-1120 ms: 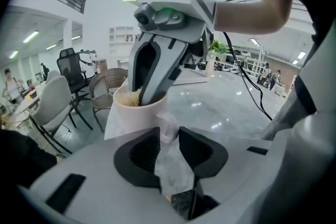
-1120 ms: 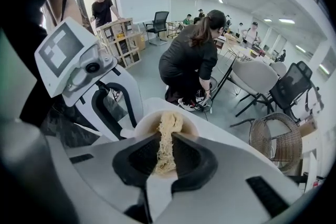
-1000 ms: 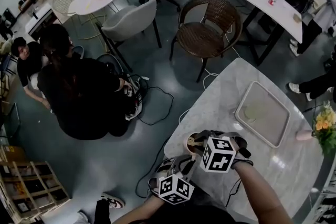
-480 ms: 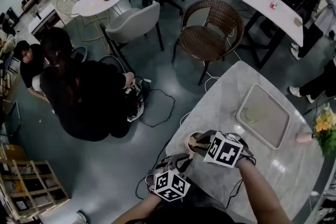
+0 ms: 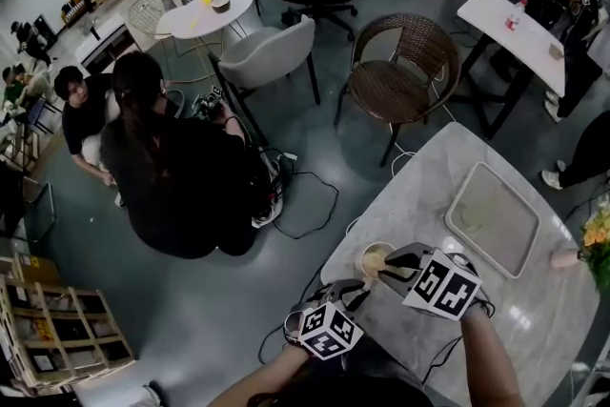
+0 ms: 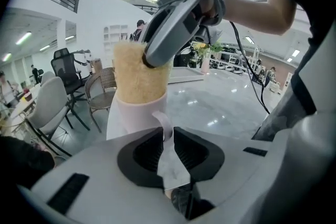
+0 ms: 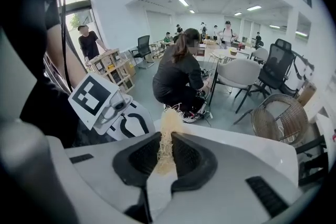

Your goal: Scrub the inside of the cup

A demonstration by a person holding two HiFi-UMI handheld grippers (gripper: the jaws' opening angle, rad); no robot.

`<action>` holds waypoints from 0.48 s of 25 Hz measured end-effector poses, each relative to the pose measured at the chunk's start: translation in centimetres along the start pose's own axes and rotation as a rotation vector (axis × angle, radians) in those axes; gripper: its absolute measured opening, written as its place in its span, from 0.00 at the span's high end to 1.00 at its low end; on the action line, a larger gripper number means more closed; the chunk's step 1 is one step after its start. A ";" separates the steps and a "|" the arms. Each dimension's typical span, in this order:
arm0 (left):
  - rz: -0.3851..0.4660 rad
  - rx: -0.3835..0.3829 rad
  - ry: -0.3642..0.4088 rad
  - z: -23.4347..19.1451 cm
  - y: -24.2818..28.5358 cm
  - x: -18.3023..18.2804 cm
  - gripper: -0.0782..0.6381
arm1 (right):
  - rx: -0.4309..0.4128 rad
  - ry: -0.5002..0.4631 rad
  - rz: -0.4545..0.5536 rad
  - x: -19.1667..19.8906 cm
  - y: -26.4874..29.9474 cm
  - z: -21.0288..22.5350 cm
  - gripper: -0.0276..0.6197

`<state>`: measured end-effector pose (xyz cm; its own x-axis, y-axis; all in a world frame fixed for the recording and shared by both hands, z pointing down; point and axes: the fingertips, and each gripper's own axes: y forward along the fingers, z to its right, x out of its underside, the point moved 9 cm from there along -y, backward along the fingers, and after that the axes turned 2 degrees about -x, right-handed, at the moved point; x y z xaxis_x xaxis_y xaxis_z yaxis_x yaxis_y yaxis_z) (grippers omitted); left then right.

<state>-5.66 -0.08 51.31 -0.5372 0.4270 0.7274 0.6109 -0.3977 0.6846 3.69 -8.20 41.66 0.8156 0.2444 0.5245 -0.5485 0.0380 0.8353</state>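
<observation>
Two grippers are meeting at one cup (image 5: 373, 260), which is standing upright on the marble table (image 5: 429, 186), close to its edge (the end nearest the wearer).

The left gripper (image 6: 167, 144) is coming in from the lower left of the head view. Its jaws are pinching nearly together on the cup's pale handle (image 6: 162, 124), pads pressing it from both sides; nothing else is sitting between them.

The right gripper (image 7: 166, 157) is angling steeply down over the cup's mouth. Its jaws are clamping a tan fibre scrubber (image 7: 168, 126), with loose strands fraying out past the tips.

In the left gripper view the scrubber's bulk is filling the cup's mouth and standing above the rim; its lower part is sitting inside the cup.

A rectangular tray (image 5: 496, 219) is lying further along the table, well apart from the cup; flowers (image 5: 599, 243) are showing at the right border.

A person in black (image 5: 181, 176) is crouching on the floor beyond the table, near a grey chair (image 5: 272, 57).
</observation>
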 end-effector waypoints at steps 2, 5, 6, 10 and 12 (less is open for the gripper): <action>-0.003 0.005 -0.011 -0.2 -0.3 -0.1 0.81 | 0.021 -0.004 0.026 -0.3 -0.8 -0.4 0.86; -0.011 -0.006 -0.007 -0.1 -0.5 -0.2 0.81 | 0.056 -0.005 0.062 -0.2 -2.1 -1.0 0.86; -0.012 -0.013 -0.008 0.0 -0.6 -0.2 0.80 | 0.066 -0.004 0.074 -0.1 -2.5 -1.2 0.86; 0.003 -0.062 -0.030 0.3 -1.5 0.0 0.80 | 0.096 0.002 0.114 0.4 -3.6 -2.3 0.86; 0.014 -0.100 -0.046 0.4 -2.1 0.0 0.80 | 0.107 0.009 0.138 0.7 -4.2 -2.9 0.86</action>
<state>-6.72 1.13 49.89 -0.5007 0.4565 0.7355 0.5559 -0.4818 0.6774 6.01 -5.37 38.05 0.7317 0.2489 0.6346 -0.6322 -0.1003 0.7683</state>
